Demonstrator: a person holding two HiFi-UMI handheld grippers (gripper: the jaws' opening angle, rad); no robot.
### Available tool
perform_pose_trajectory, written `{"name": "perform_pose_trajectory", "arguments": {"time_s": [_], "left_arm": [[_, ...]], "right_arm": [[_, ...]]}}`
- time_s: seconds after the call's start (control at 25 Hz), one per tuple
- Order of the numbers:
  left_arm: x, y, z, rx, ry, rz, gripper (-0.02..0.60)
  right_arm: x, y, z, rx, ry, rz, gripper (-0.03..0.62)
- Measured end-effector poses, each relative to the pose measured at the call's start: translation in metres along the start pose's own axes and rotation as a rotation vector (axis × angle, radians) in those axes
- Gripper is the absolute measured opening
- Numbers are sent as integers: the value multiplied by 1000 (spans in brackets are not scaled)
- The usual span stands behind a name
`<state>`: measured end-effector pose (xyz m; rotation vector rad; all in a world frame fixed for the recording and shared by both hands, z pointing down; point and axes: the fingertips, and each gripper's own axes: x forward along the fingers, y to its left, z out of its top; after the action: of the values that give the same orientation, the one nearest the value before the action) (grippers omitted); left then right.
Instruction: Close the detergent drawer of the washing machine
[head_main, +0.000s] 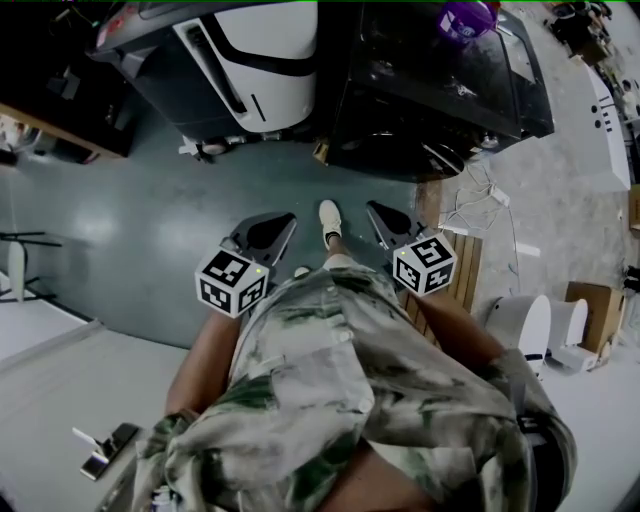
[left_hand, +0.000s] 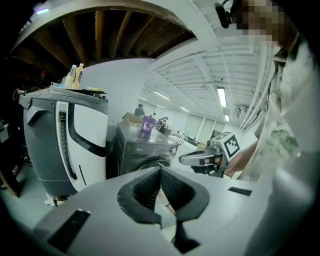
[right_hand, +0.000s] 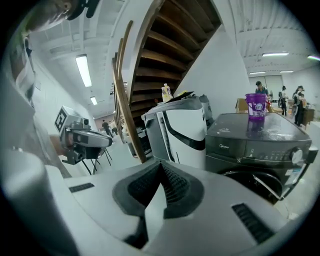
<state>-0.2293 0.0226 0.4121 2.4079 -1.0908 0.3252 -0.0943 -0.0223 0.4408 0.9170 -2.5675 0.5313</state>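
Note:
The dark grey washing machine (head_main: 430, 80) stands ahead of me, a step or so beyond both grippers, and it also shows in the left gripper view (left_hand: 142, 150). Its control panel (right_hand: 260, 150) has a knob (right_hand: 297, 156) at the right end. The panel's left part, where the brand name is, looks flush; I cannot make out a drawer sticking out. My left gripper (head_main: 285, 222) and right gripper (head_main: 375, 210) are held close to my body, pointing at the machine and touching nothing. The jaws of the left gripper (left_hand: 160, 170) and of the right gripper (right_hand: 161, 166) meet, with nothing between them.
A purple cup (right_hand: 256, 107) stands on the washer's top. A tall white and grey appliance (head_main: 250, 60) with bottles (left_hand: 75, 76) on it is left of the washer. A wooden staircase (right_hand: 150, 55) rises behind. Cables (head_main: 475, 205) and a wooden pallet (head_main: 465, 270) lie on the floor at the right.

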Motion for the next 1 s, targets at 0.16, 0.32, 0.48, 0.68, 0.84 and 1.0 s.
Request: {"name": "perform_pose_trajectory", "arguments": {"time_s": [0.16,0.32,0.48,0.68,0.84,1.0], "left_arm": [[-14,-6,-8,-1,-9,12,25],[-25,-9,-14,-5,-16,21,25],[-35,-13,-18,-7,-24,25,25],[-45,-18,-25,-10,-31,32,25],[-52,-20,-29,-15,-37,40,25],[-58,-22,-36,-26,-35,49,25]], "right_arm": [[-10,21,-8,-17,10,29,21],[-16,33,-12,-17,10,35,21],[-20,44,-13,-31,7,40,21],[-25,55,-13,-43,-4,43,21],[-29,63,-13,-52,-4,46,21],[-30,70,-15,-65,1,57,21]]}}
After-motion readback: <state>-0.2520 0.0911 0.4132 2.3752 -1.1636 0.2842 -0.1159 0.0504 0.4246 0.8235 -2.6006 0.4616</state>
